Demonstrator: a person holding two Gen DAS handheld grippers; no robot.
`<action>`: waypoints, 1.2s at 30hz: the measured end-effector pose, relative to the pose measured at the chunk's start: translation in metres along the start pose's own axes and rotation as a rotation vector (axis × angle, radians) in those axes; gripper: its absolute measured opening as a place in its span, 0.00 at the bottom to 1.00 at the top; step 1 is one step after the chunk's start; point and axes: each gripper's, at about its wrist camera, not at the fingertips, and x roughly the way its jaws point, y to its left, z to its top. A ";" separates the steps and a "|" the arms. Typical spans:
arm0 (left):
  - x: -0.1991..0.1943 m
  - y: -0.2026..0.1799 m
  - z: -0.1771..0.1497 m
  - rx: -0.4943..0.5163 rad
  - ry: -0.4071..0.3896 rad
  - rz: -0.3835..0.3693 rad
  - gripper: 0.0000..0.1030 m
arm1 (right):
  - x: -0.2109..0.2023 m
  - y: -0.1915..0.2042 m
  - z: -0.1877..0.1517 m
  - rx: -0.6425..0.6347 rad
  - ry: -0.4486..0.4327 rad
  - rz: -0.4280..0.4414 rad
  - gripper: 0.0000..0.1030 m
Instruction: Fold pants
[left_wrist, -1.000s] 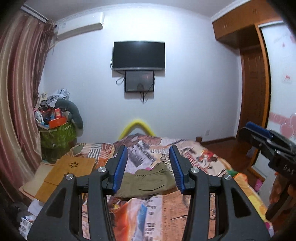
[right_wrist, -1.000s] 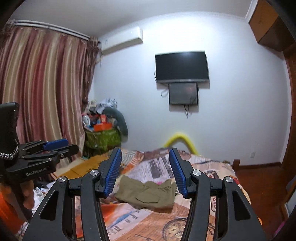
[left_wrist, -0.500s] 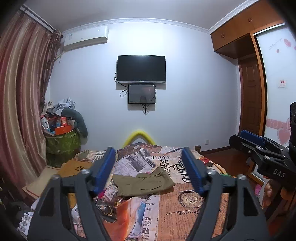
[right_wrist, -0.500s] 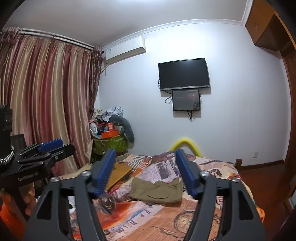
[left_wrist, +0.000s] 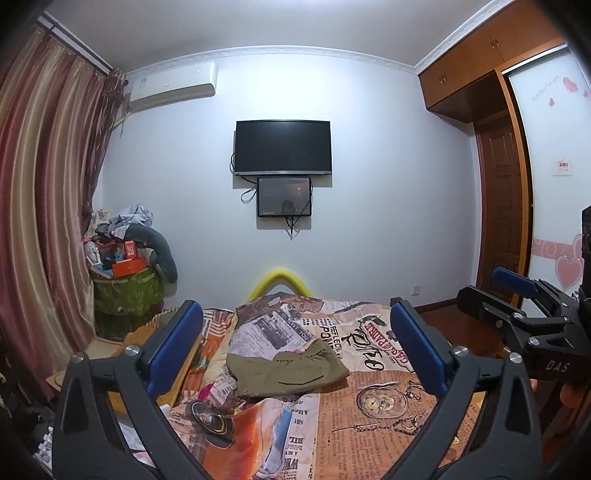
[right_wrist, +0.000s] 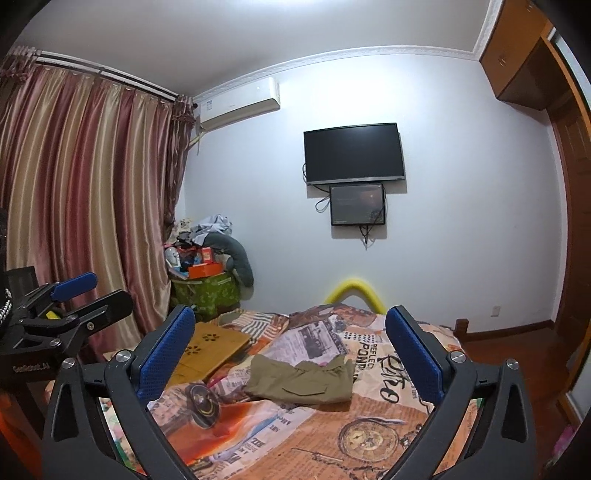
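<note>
We judge the fold done: the olive pants (left_wrist: 286, 373) lie as a compact bundle mid-bed on the printed bedspread (left_wrist: 369, 406), well beyond both tools. Since a second ago our left gripper (left_wrist: 295, 350) and right gripper (right_wrist: 288, 350) have pulled back, and their empty jaws are opening wide

The folded olive-green pants (left_wrist: 288, 373) are matt woven cloth, lying on a printed cotton-looking bedspread (left_wrist: 369, 413). Striped curtains (right_wrist: 81, 206) have a satiny sheen. The flat wooden board (right_wrist: 210, 343) looks smooth; the black television screen (left_wrist: 283, 146) is glossy.
</note>
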 end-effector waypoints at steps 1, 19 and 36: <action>0.000 0.000 -0.001 -0.005 0.003 -0.001 1.00 | -0.001 0.000 -0.001 0.001 0.002 0.000 1.00; 0.008 0.004 -0.003 -0.016 0.019 0.000 1.00 | -0.007 -0.003 -0.004 0.014 0.018 -0.004 1.00; 0.015 0.005 -0.006 -0.026 0.036 -0.017 1.00 | -0.007 -0.005 -0.004 0.026 0.040 -0.007 1.00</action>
